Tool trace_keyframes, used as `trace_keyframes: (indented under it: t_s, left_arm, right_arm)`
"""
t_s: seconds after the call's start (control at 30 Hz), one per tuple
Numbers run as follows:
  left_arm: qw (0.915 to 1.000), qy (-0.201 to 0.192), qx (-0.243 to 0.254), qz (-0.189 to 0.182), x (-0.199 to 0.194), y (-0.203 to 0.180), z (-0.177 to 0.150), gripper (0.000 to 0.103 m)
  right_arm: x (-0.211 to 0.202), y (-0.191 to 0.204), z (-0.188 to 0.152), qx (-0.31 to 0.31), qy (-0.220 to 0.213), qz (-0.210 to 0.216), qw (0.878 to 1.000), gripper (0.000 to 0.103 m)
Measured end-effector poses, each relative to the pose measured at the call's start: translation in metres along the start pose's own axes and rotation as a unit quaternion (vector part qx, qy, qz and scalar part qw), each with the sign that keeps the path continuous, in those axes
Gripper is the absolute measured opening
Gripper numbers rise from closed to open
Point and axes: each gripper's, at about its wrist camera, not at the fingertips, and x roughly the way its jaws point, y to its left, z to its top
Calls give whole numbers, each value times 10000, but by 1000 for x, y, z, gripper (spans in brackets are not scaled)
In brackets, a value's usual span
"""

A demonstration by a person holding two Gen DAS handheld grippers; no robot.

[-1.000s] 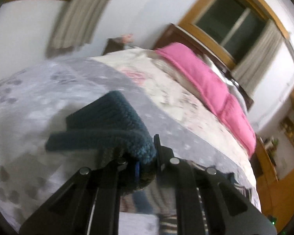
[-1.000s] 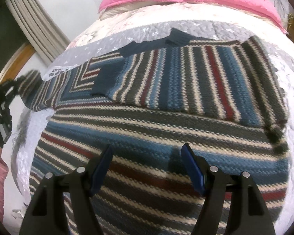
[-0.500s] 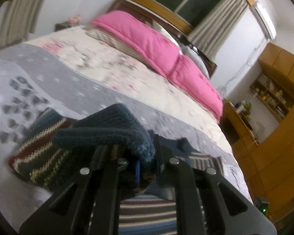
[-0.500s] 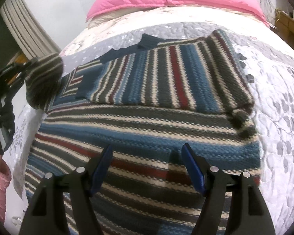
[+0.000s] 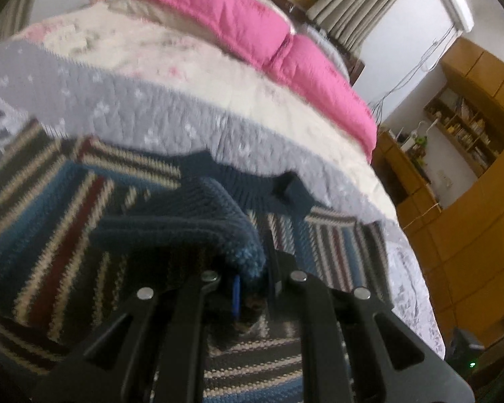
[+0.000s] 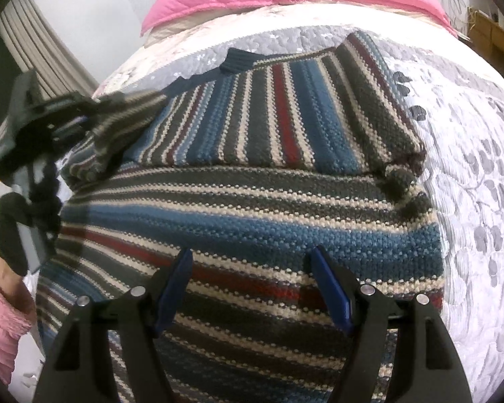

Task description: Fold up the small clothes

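Left gripper (image 5: 252,278) has its fingers clamped on the sleeve cuff (image 5: 242,252) to carry it over the sweater (image 6: 252,221) body — right gripper (image 6: 252,288) hovers spread wide above the sweater, probably ready to pin it.

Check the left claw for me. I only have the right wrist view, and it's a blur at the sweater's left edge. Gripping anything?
Observer: Yes. The left claw is shut on the sleeve's navy ribbed cuff.
Operator: Where's the cuff relative to the body?
Observer: Held over the striped sweater, short of the navy collar.
Operator: What's past the bed?
Observer: Wooden shelving with small items on it, against the far wall.
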Motion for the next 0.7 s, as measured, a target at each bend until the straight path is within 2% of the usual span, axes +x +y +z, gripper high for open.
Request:
trace_keyframes:
  t_s: [0.1, 0.23, 0.3, 0.37, 0.43, 0.57, 0.7]
  left_arm:
    - [9996, 279, 6, 79, 15, 7, -10, 11]
    - [9973, 725, -60, -30, 29, 17, -29, 15]
    - [9969, 777, -26, -101, 25, 20, -34, 20]
    - [9962, 843, 40, -223, 9, 22, -38, 35]
    - [9957, 888, 175, -205, -6, 24, -43, 39]
    - [9967, 693, 433, -22, -48, 39, -42, 40]
    - [9979, 256, 414, 429, -78, 68, -23, 46]
  right_arm:
    - [3, -2, 0, 34, 31, 10, 10000, 74]
    - [5, -1, 0, 45, 86, 5, 10000, 77]
    - [6, 1, 3, 35, 113, -25, 9999, 77]
    - [5, 2, 6, 42, 130, -32, 9999, 77]
    - [5, 5, 13, 44, 118, 7, 9999, 77]
    - [3, 18, 29, -47, 84, 95, 9999, 77]
    - [7, 43, 52, -208, 162, 191, 9995, 77]
